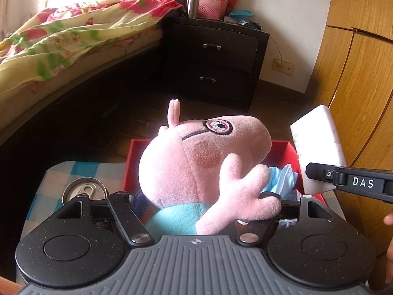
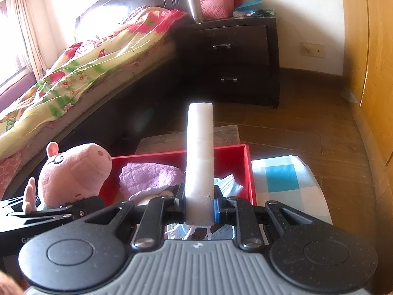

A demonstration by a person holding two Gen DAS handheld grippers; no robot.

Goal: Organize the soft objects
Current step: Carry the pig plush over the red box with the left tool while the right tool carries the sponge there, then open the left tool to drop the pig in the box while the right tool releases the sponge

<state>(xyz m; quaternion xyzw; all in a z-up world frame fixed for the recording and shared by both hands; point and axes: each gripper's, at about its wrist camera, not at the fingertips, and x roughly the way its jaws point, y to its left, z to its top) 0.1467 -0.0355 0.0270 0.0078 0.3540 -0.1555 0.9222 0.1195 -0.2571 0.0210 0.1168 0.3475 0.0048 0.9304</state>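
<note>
The left gripper (image 1: 200, 205) is found clamped on the body of a pink pig plush (image 1: 196, 164), its jaws held apart by the toy's bulk; the plush is carried just above the near-left edge of the red box (image 2: 248, 169). The right gripper (image 2: 199, 209) is found pinching a white foam block (image 2: 199, 152) by its lower end, the block standing upright between the pads, over the near side of the same box.

The step in hand is judged to be delivery: both soft items are held at the box and neither is yet set down. The next move is judged to call for a lowering of each item into free space, then a release; care is needed that the two grippers, which are close together, are not fouled.

Within the box, a lilac cloth (image 2: 149, 174) is seen at the left and light blue face masks (image 2: 229, 184) at the right. The box rests on a blue-checked cloth (image 2: 280, 177). A drink can (image 1: 84, 189) is noted beside the box, outside it.
</note>
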